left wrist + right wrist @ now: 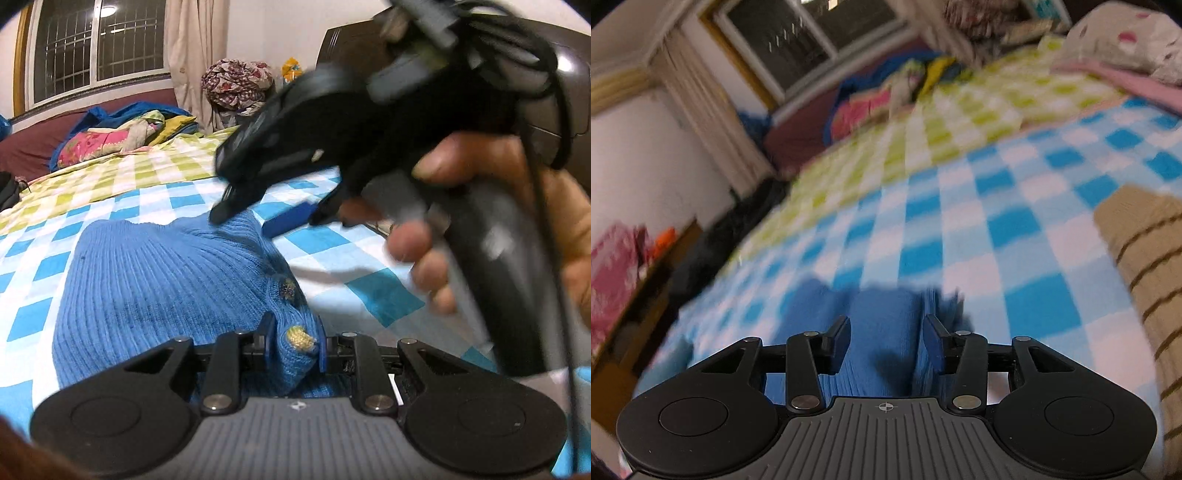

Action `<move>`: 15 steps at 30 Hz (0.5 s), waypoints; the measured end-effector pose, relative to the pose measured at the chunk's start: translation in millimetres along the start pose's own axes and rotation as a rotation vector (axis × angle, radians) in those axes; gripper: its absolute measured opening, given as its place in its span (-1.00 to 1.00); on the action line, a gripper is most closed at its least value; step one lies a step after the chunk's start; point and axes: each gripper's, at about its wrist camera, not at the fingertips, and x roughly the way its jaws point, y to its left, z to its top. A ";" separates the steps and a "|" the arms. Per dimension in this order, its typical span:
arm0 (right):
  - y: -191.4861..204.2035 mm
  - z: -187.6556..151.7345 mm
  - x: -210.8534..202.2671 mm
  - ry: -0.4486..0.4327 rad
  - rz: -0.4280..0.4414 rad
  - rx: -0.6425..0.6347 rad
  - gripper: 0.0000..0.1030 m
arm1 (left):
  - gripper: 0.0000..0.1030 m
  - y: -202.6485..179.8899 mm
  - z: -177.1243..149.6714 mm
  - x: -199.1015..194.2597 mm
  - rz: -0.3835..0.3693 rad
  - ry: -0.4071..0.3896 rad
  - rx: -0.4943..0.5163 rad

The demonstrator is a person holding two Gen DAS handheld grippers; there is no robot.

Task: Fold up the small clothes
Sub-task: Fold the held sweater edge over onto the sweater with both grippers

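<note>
On the checked bed, left tool pinches the blue sweater; right tool gapes over it.

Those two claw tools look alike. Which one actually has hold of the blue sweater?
The left gripper: its fingers pinch the blue knitted sweater at its buttoned edge. The right gripper is open; the sweater merely lies between its fingers.

Black tool, ribbed grey base, blue pads

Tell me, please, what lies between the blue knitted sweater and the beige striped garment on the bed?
Only bare checked bedsheet separates the blue sweater from the beige striped garment, as the right wrist view shows.
</note>
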 end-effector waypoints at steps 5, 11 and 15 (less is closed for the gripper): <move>3.0 -7.5 22.4 0.040 -0.009 0.002 -0.53 | -0.49 1.9 0.8 0.4 0.000 0.004 0.004; -7.4 -0.2 -6.1 -0.050 0.028 0.014 -0.83 | -0.33 12.4 0.4 -14.5 -0.058 -0.021 -0.016; -26.8 -6.7 13.3 0.008 -0.010 0.078 -0.84 | -0.31 16.6 -7.8 -15.2 -0.068 0.014 -0.025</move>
